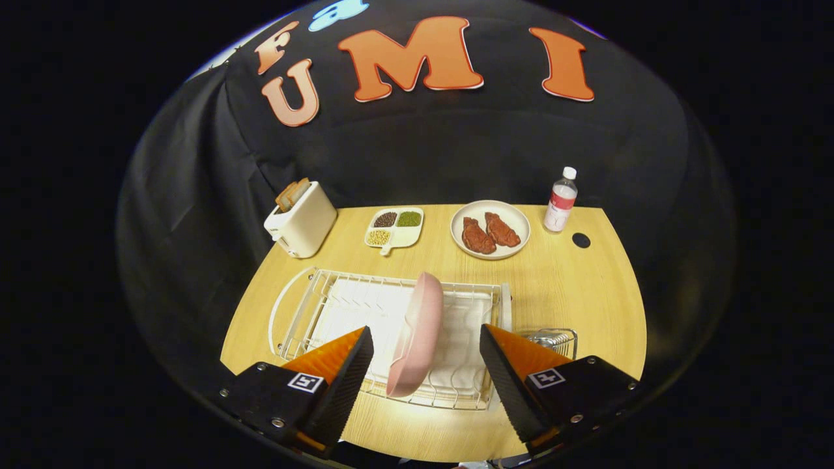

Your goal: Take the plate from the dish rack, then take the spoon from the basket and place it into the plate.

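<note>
The pink plate [417, 335] stands on edge in the white wire dish rack [313, 306], between the two fingers of the gripper [425, 365] and touched by neither; the tongs are spread wide and hold nothing; so, as a judgement, the first step is only being lined up and the whole task is still to do. The wire basket [554, 339] sits just right of the rack, partly behind the right finger; whether a spoon lies in it cannot be told. Beyond the rack, on the wooden table [586, 293], stand a toaster [301, 218], a divided dish of beans [394, 228], a plate of meat [490, 229] and a water bottle [560, 200], all well apart from the approach. The rack's wires around the plate's lower edge look the likeliest snag.
</note>
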Motion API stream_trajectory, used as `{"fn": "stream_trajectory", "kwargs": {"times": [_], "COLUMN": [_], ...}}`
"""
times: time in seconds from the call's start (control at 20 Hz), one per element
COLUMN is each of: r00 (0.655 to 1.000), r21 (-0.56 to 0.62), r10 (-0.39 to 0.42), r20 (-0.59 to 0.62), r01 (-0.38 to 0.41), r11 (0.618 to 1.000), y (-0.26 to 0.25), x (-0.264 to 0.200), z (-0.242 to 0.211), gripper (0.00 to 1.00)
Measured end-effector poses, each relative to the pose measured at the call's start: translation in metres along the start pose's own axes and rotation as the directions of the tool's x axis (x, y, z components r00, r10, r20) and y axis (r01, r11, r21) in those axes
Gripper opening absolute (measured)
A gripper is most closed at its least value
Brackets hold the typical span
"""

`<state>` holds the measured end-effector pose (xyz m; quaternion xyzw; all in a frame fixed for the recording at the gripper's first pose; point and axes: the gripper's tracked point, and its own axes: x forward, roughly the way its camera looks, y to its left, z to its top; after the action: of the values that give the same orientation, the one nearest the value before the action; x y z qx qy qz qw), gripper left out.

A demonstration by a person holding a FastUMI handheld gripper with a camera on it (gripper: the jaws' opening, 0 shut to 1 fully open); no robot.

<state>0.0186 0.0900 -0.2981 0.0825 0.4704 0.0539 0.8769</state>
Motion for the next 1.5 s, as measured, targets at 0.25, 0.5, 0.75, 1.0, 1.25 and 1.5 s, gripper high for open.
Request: {"fn": "stream_trajectory", "kwargs": {"times": [0.25, 0.5, 0.75, 1.0, 1.25, 1.5], "r00": [0.991, 0.975, 0.950, 0.926, 0.943, 0.958], "r21": [0.044, 0.057, 0.014, -0.048, -0.069, -0.158], "r10": [0.001, -0.017, -0.076, -0.148, -0.164, -0.221], "r20": [-0.137, -0.222, -0.303, -0.347, -0.290, -0.181], "r01": [0.005, 0.031, 0.084, 0.140, 0.150, 0.193], "r11": [0.999, 0.998, 0.996, 0.989, 0.986, 0.968], "y": [0.003, 0.009, 0.014, 0.008, 0.008, 0.001], "x": [0.024, 0.042, 0.062, 0.075, 0.069, 0.047], "z": [-0.008, -0.011, -0.023, -0.036, -0.020, 0.006], "gripper": [0.93, 0.80, 0.77, 0.64, 0.36, 0.32]}}
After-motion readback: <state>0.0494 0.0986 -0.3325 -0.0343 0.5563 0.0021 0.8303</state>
